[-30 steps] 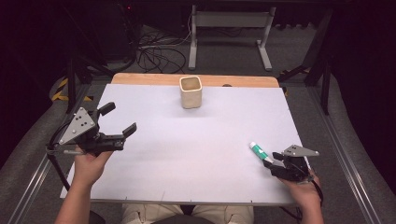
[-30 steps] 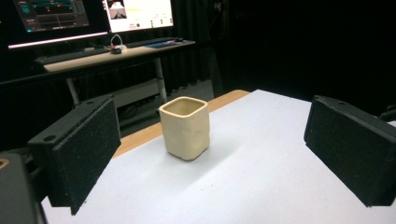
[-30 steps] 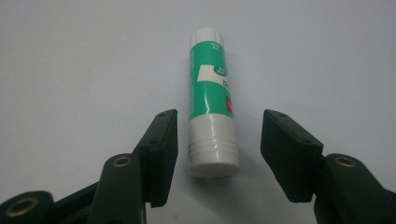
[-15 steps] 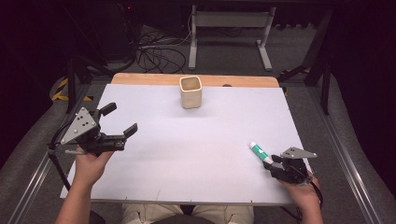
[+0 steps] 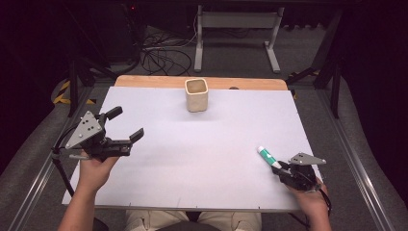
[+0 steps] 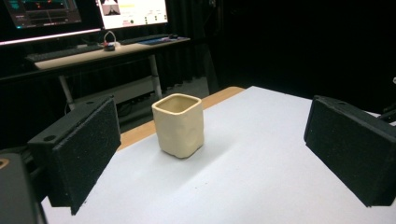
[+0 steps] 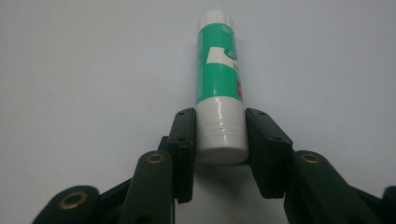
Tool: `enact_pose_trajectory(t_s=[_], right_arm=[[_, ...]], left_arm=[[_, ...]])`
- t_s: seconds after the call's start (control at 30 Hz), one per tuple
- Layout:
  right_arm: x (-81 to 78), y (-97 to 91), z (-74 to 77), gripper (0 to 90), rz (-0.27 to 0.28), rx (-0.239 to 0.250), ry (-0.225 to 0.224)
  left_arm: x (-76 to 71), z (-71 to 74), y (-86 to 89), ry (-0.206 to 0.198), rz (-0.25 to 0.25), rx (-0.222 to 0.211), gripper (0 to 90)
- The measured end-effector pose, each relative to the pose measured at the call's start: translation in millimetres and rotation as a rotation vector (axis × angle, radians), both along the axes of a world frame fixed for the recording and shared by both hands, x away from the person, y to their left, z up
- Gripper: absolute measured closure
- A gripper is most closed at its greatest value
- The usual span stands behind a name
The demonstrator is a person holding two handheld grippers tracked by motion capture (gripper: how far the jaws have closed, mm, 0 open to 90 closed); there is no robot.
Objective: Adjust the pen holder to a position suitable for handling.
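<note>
The right tool [image 7: 219, 140] has its jaws pressed against the white cap end of a green-and-white glue stick [image 7: 219, 74], which lies flat on the white bench [image 5: 202, 163] near the person's right-hand corner; in the high view the glue stick [image 5: 267, 157] points away from the tool [image 5: 284, 169] toward the middle of the bench. The pinch sits only on the cap, low on the stick, so most of its length hangs out beyond the jaws. To do this grasp well, the squeeze should be firm and square on the cap before any lift, since a round, smooth barrel held at one end will likely want to swing or slip. Lifting slowly and keeping the stick level would help; whether the cap is seated tightly on the barrel cannot be told from here, so a pull on the cap alone carries some risk. The left tool [image 5: 126, 126] is held above the left side of the bench with its jaws spread wide and nothing between them, facing the cream square cup [image 6: 179, 124] that stands upright near the far edge, well apart from the glue stick.
</note>
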State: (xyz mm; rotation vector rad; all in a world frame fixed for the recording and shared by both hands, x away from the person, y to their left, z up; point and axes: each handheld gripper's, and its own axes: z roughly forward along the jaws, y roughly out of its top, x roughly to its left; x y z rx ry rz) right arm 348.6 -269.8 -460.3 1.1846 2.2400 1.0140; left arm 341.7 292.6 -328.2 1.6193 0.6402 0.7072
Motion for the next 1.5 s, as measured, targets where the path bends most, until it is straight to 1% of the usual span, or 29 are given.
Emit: enact_pose_trajectory(t_s=[0.07, 0.1, 0.17, 0.27, 0.33, 0.47, 0.57, 0.63, 0.67, 0.77, 0.8, 0.83, 0.87, 0.9, 0.93, 0.97, 1.17, 1.27, 1.3, 1.5], right_arm=[[0.4, 0.6, 1.0, 65.2, -0.001, -0.005, 0.005], [0.8, 0.4, 1.4, 65.2, -0.005, 0.001, 0.008], [1.3, 0.4, 2.2, 65.3, -0.013, 0.015, 0.009], [1.1, 1.5, 5.4, 65.4, -0.004, 0.011, -0.009], [0.8, 2.8, 8.0, 65.4, 0.002, 0.010, -0.017], [-0.6, 4.6, 12.0, 65.5, 0.006, 0.005, -0.028], [-0.9, 5.4, 14.9, 65.5, 0.002, 0.024, -0.042], [-1.0, 5.5, 16.9, 65.6, 0.009, 0.025, -0.058], [-1.4, 5.9, 18.2, 65.6, 0.001, 0.035, -0.063], [-2.2, 6.7, 22.4, 65.6, 0.005, 0.044, -0.086], [-2.2, 6.7, 22.4, 65.6, 0.005, 0.044, -0.086], [-2.5, 8.0, 25.0, 65.6, -0.001, 0.052, -0.099], [-2.5, 8.0, 25.0, 65.6, -0.001, 0.052, -0.099], [-2.5, 9.6, 27.9, 65.6, 0.004, 0.061, -0.111], [-2.5, 9.6, 27.9, 65.6, 0.004, 0.061, -0.111], [-2.3, 11.7, 30.1, 65.6, 0.010, 0.072, -0.117], [-1.1, 17.8, 38.5, 65.7, 0.032, 0.075, -0.140], [-0.6, 20.7, 41.8, 65.6, 0.034, 0.083, -0.143], [-0.1, 21.1, 42.6, 65.6, 0.040, 0.076, -0.150], [2.3, 26.5, 48.1, 65.6, 0.053, 0.085, -0.162]], left_arm=[[0.1, -0.1, -0.8, 0.001, 0.000, -0.004, 4.3], [0.5, 0.5, -0.6, -0.002, -0.002, 0.001, 4.3], [0.3, 0.7, -0.8, -0.002, -0.002, -0.003, 4.3], [0.2, 0.9, -1.4, -0.002, -0.005, -0.003, 4.4], [0.5, 0.7, -1.8, 0.001, -0.009, 0.006, 4.6], [0.4, 0.7, -3.4, 0.002, -0.015, 0.002, 4.9], [0.6, 0.6, -4.2, 0.003, -0.016, 0.001, 4.9], [1.4, 0.2, -5.7, 0.005, -0.017, 0.005, 5.0], [1.4, 0.2, -5.7, 0.005, -0.017, 0.005, 5.0], [2.3, -0.7, -7.7, 0.008, -0.024, 0.013, 5.0], [2.3, -0.7, -7.7, 0.008, -0.024, 0.013, 5.0], [2.3, -0.9, -8.1, 0.010, -0.026, 0.010, 5.0], [2.5, -1.0, -8.6, 0.009, -0.025, 0.011, 5.0], [2.7, -0.9, -9.2, 0.008, -0.027, 0.013, 5.0], [2.7, -0.9, -9.2, 0.008, -0.027, 0.013, 5.0], [2.9, -1.1, -9.9, 0.008, -0.029, 0.008, 5.0], [4.3, -2.3, -14.2, 0.013, -0.039, 0.025, 5.0], [4.3, -1.8, -14.7, 0.014, -0.040, 0.026, 5.0], [4.3, -1.6, -14.8, 0.013, -0.041, 0.025, 5.1], [5.7, -2.2, -17.2, 0.016, -0.045, 0.029, 5.0]])
